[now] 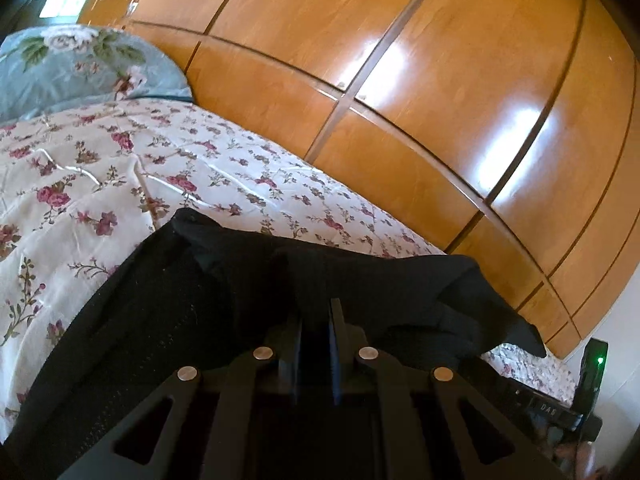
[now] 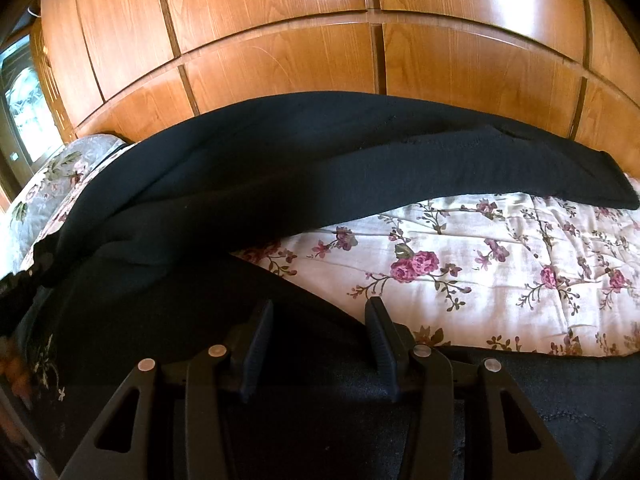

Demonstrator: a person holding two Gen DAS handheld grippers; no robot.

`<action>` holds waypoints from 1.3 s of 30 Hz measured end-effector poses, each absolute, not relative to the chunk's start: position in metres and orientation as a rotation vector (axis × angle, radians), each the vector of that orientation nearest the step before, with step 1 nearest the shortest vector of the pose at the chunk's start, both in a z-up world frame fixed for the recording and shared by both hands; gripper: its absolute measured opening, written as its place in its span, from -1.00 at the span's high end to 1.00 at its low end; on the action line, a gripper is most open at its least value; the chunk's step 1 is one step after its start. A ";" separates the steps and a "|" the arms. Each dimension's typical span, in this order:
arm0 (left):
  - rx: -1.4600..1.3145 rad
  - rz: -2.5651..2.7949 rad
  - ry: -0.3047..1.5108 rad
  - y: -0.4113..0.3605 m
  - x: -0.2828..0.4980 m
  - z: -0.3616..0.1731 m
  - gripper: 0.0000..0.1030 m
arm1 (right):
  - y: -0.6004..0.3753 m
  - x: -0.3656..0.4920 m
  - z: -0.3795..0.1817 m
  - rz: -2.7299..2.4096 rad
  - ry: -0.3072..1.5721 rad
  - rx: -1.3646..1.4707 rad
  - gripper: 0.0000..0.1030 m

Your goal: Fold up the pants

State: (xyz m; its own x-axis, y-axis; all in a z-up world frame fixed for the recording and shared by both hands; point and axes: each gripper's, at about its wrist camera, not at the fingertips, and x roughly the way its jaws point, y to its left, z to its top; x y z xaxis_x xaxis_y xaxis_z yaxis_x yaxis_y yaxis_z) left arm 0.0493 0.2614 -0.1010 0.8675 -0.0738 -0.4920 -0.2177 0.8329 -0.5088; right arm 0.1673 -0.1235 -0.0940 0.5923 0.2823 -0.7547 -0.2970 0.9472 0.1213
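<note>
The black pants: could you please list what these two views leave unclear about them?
- Left wrist: left gripper hides its own pinch point on the black pants.
- Right wrist: the waistband end leaves the frame's left edge; right gripper covers the near leg.
- Black fabric swallows the seams.

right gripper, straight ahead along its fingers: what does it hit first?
Probably the black pants: the open right gripper points at dark cloth just ahead. The floral bedspread lies right of that line; depth unclear.
</note>
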 end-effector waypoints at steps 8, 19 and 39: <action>-0.662 0.042 0.513 0.270 0.048 -0.109 0.80 | -0.109 0.178 -0.089 0.346 0.943 -0.084 -0.18; -0.655 0.035 0.472 0.268 0.043 -0.109 0.80 | -0.107 0.191 -0.053 0.295 0.874 -0.003 -0.18; -0.685 0.011 0.455 0.268 0.041 -0.114 0.80 | -0.034 0.323 -0.030 0.229 1.052 0.365 -0.19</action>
State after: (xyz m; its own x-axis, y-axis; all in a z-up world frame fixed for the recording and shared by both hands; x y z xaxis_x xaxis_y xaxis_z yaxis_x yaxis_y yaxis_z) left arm 0.0414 0.2682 -0.1136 0.9023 -0.1368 -0.4088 -0.1573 0.7784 -0.6078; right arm 0.3229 -0.0337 -0.0303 0.4801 0.3552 -0.8021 -0.0104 0.9166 0.3997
